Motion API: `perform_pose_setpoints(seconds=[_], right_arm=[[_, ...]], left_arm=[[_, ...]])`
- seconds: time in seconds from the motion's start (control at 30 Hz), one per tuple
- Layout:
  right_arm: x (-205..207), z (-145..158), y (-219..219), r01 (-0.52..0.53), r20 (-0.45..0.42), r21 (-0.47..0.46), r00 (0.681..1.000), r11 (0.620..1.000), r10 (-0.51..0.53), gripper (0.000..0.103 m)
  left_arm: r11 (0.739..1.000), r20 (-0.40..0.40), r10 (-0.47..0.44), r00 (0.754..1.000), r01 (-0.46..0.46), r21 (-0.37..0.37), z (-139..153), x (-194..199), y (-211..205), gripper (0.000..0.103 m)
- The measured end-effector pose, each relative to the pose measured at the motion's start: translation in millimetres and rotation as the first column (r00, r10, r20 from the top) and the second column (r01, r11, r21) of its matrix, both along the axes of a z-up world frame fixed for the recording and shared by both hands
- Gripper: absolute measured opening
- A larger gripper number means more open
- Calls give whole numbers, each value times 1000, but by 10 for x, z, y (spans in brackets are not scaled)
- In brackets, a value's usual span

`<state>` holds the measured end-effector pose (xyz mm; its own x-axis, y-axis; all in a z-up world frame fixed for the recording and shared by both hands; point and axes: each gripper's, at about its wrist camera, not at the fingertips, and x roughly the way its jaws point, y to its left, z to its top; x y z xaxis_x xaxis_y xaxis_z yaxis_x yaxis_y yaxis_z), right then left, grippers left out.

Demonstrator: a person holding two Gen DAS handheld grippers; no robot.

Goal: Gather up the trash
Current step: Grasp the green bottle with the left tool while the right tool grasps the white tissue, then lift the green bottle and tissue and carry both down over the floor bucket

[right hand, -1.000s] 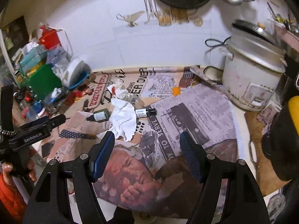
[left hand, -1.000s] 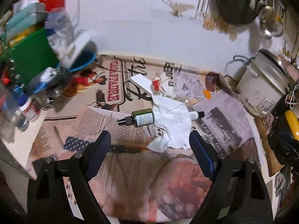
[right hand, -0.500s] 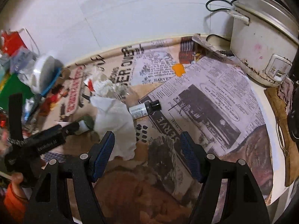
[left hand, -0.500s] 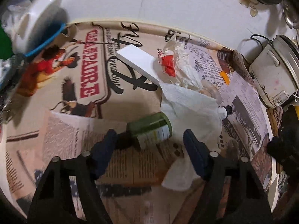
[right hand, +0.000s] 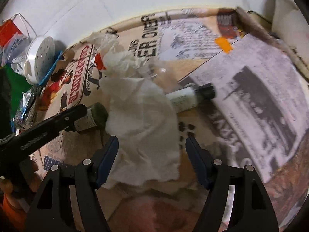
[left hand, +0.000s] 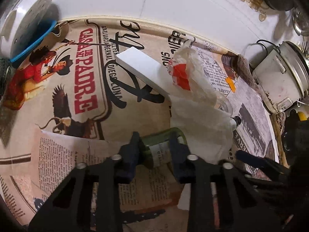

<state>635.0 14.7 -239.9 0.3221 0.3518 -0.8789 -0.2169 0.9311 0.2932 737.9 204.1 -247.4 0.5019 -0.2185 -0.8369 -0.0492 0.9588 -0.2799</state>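
Observation:
A dark green bottle (left hand: 160,150) lies on its side on the newspaper-covered counter, and my left gripper (left hand: 154,149) is shut on its middle. In the right wrist view the same bottle (right hand: 96,114) shows beside the left gripper's black fingers (right hand: 73,114). A crumpled white paper towel (right hand: 143,127) lies just right of the bottle. My right gripper (right hand: 151,147) hangs open over the towel's near edge, one pad on either side. A small white bottle with a black cap (right hand: 189,96) pokes out from the towel's far right. A crumpled wrapper with red print (left hand: 185,73) lies behind.
A flat white block (left hand: 141,67) rests against the wrapper. A rice cooker (left hand: 280,77) stands at the right by the wall. A white perforated lid on a blue bowl (right hand: 38,58) and a green container (right hand: 13,81) crowd the left. An orange scrap (right hand: 224,44) lies farther back.
Both grippers have come down toward the counter. The left one has closed on the green bottle. The right one, still open, has moved over the paper towel.

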Motion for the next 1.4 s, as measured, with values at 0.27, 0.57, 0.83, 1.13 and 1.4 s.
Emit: perform_pose_setpoints(seconds=[0.27,0.57,0.83,1.13,1.4], right_arm=[[-39,-135,258,-59,32,-104,998,993,62,58],[-107,-97,-42,-42,29,-49,999,998,43,7],[-257,150,-532,73,81,-34,994,997,-70,7],[-393,247,-906,129,101,-27,987,991,-125,7],[-553,392,-1187,110,142,-2,984,994,-108,7]], left_arm=[[993,-19,-79,997,81,81,103,-68,-100,39],[995,-72,-66,995,72,74,40,-38,-223,56],[991,-51,-4,999,11,136,-5,124,-359,57],[983,-80,56,995,-41,178,-122,240,-519,63],[977,-44,87,995,-77,196,-25,12,-669,63]])
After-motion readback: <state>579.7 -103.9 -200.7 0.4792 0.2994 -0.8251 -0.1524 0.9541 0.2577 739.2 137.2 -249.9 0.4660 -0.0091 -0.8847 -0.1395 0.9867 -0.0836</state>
